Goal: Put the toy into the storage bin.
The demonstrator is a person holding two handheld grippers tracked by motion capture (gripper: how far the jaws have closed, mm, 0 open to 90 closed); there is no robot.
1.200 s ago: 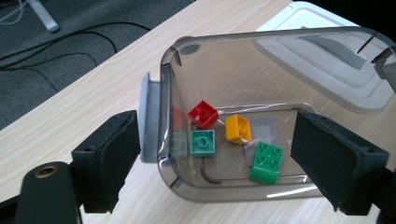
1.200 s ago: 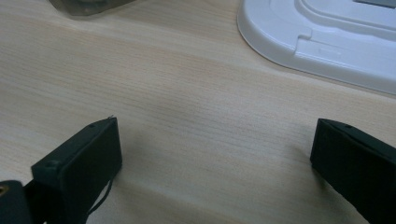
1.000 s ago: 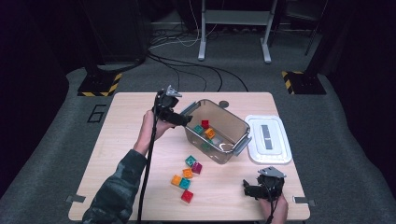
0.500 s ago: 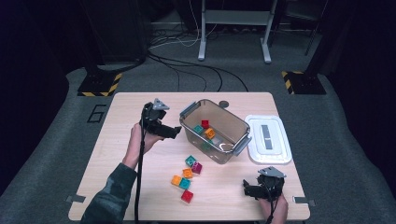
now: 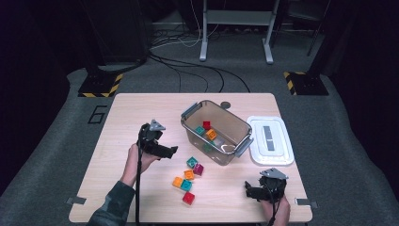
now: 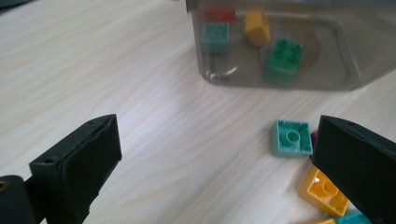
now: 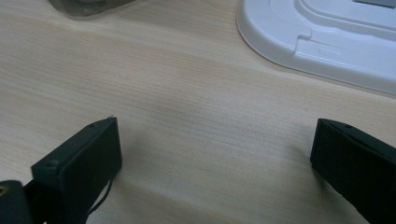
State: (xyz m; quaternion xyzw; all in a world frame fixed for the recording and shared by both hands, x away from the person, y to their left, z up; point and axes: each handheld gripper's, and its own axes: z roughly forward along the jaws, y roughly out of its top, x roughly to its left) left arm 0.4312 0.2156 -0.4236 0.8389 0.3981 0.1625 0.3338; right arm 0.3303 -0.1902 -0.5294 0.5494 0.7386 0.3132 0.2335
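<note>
High view: a "6" is showing on the floor; the left gripper is hovering beside the bin. Left gripper view: jaws are gaping empty before a teal brick. Right gripper view: jaws are gaping empty near the lid.

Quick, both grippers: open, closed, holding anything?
Left gripper: open, empty, near the loose blocks.
Right gripper: open, empty, over bare table.

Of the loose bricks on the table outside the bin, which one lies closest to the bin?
The teal brick, studs down with its hollow underside up. It heads the cluster on the bin side; the magenta, orange and red bricks lie farther back toward the person.
</note>
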